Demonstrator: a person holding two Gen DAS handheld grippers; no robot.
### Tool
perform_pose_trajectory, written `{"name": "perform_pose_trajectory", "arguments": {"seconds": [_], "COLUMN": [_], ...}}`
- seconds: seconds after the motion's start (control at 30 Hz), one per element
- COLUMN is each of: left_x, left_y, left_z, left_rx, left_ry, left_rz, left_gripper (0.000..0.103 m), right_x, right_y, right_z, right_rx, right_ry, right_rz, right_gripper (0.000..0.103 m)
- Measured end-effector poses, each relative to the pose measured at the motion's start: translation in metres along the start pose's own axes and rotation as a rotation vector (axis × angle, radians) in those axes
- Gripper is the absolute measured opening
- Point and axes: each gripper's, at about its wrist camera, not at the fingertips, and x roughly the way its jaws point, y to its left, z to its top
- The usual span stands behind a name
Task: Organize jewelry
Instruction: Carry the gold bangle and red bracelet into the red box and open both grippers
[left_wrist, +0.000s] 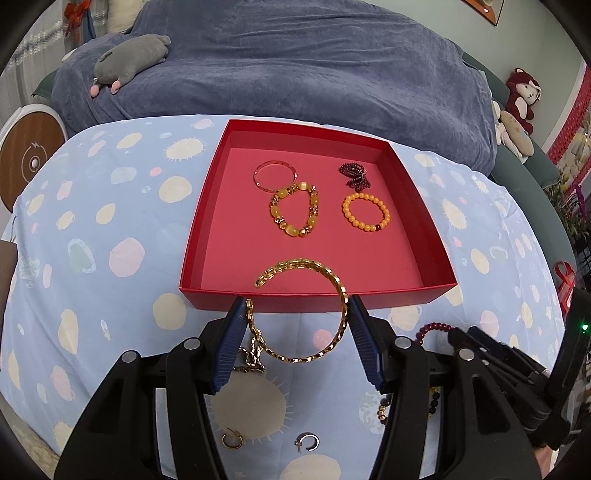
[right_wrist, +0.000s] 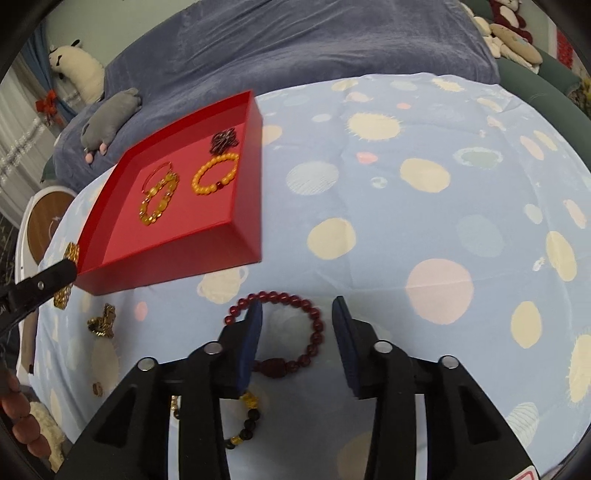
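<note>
**Desk:** What has the left gripper (left_wrist: 295, 310) got?

**Photographer:** A gold chain bangle (left_wrist: 334, 291), its ring spanning the gap between the two blue pads (left_wrist: 360, 332), which press on its sides. Its open ends reach over the near wall of the red box (left_wrist: 317, 301). A loose bit of gold chain (left_wrist: 251, 356) lies just below on the spotted cloth (left_wrist: 92, 229).

**Desk:** And inside the box?

**Photographer:** Four pieces: a thin pink bangle (left_wrist: 275, 176), a yellow stone bracelet (left_wrist: 294, 212), an orange bead bracelet (left_wrist: 365, 212) and a dark garnet strand (left_wrist: 354, 173) (bunched up near the far right corner).

**Desk:** The right gripper (right_wrist: 297, 314)?

**Photographer:** Spread apart, holding nothing, poised above a dark red bead bracelet (right_wrist: 316, 325) lying on the cloth near the box. A black-and-gold bead bracelet (right_wrist: 247, 421) sits nearer the camera.
</note>
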Motion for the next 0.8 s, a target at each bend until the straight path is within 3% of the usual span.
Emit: {"name": "perform_pose_trajectory", "arguments": {"seconds": [0.1,0.17,0.2,0.23,0.27,0.5,0.7,0.8], "left_x": [0.003,0.004,0.005,0.005,0.005,0.000,-0.003,0.005], "left_y": [-0.001,-0.002,-0.002,-0.002,-0.002,-0.001,-0.002,-0.002], "left_z": [-0.003,-0.005,-0.006,-0.007,-0.007,0.003,0.030,0.044], "left_rx": [-0.006,-0.007,-0.005,-0.004,-0.005,0.001,0.011,0.025], "left_ry": [0.008,0.011,0.012,0.014,0.016,-0.008,-0.050,-0.057], "left_rz": [-0.002,-0.002,-0.001,0.001,0.002,-0.003,-0.006,0.010], "left_gripper": [0.053,0.053,0.053,0.053,0.053,0.053,0.053,0.053], "right_x": [0.006,0.010,0.010,0.011,0.012,-0.021,-0.067,-0.070], "right_y": [-0.006,-0.008,-0.007,-0.007,-0.007,0.007,0.046,0.066], "right_z": [-0.002,-0.003,-0.003,-0.003,-0.002,0.015,0.058,0.080], "right_rx": [-0.003,-0.009,-0.018,-0.022,-0.023,-0.007,-0.046,-0.066], "right_ry": [0.024,0.033,0.028,0.031,0.041,-0.045,-0.162,-0.182], "right_rz": [-0.008,-0.013,-0.020,-0.019,-0.010,0.070,0.184,0.235], "right_gripper": [0.039,0.033,0.027,0.013,0.008,0.007,0.008,0.008]}}
